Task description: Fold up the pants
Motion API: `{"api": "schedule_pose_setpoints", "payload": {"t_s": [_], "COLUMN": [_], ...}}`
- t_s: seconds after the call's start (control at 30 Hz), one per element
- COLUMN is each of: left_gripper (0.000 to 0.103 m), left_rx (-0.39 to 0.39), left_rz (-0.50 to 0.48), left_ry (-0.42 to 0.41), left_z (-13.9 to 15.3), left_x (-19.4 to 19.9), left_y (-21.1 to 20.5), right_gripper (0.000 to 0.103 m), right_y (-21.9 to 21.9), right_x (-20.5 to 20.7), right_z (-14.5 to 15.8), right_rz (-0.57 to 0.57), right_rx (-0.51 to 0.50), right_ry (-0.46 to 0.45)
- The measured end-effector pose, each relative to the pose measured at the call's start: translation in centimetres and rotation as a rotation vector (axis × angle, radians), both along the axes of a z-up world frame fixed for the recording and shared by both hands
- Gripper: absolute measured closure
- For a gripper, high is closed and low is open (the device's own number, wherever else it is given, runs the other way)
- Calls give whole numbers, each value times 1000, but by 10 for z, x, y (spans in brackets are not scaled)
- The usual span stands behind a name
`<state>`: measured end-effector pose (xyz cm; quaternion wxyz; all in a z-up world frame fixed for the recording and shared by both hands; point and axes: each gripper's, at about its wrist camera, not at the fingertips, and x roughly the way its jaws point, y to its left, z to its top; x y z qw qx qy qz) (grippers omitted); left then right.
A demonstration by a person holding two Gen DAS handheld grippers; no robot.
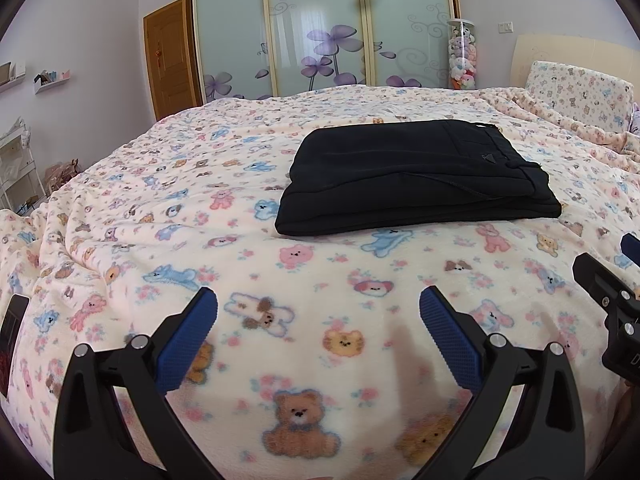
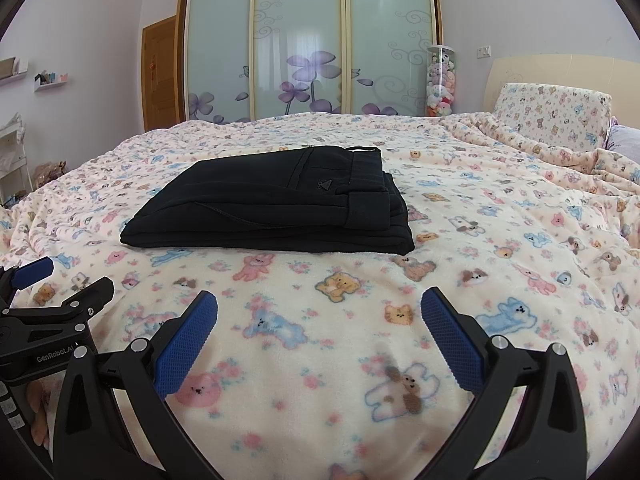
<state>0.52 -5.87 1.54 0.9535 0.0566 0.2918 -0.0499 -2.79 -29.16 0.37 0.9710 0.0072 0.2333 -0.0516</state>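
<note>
Left gripper (image 1: 318,304): jaws spread wide, nothing between them; blue fingers (image 1: 188,344) carry a dimpled rubber face, set in black plastic arms with silver pins; it hovers low over the blanket (image 1: 344,268), whether touching the fleece I cannot tell from here. Right gripper (image 2: 319,304): same build, jaws equally wide apart, empty, also low above the blanket; its blue fingers (image 2: 452,340) show the same knurled texture. The two tools sit side by side, each one's black frame creeping into the other's view at the edge.

Pants (image 1: 416,180): black, matte, soft knit; folded into a flat, thick rectangle of several layers, waistband end toward the headboard (image 2: 560,70), a small triangular badge near a pocket seam; they lie on the blanket at mid-bed, well apart from both grippers, beyond the fingertips.

Blanket: cream plush fleece printed with pink, blue and brown bears, slightly rumpled at the edges. Behind the bed: frosted sliding wardrobe doors (image 2: 304,40) with purple flowers; a clear tube of plush toys (image 2: 440,80); a wooden door (image 1: 168,60).
</note>
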Motion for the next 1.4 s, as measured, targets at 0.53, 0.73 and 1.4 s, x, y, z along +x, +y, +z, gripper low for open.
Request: {"api": "schedule_pose_setpoints", "payload": {"t_s": [0.53, 0.73, 1.4], "left_gripper": [2, 2, 2], "left_rx": [0, -1, -6], "left_rz": [1, 1, 3], "left_ry": [1, 1, -13], "left_z": [0, 0, 0], "left_x": [-1, -1, -3], "left_y": [0, 0, -2], "right_gripper": [1, 1, 1], "right_y": [0, -1, -2], "right_x": [0, 0, 2], "right_z": [0, 0, -4], "right_rz": [1, 1, 2], "right_rx": [0, 1, 5], "right_ry": [1, 1, 9]}}
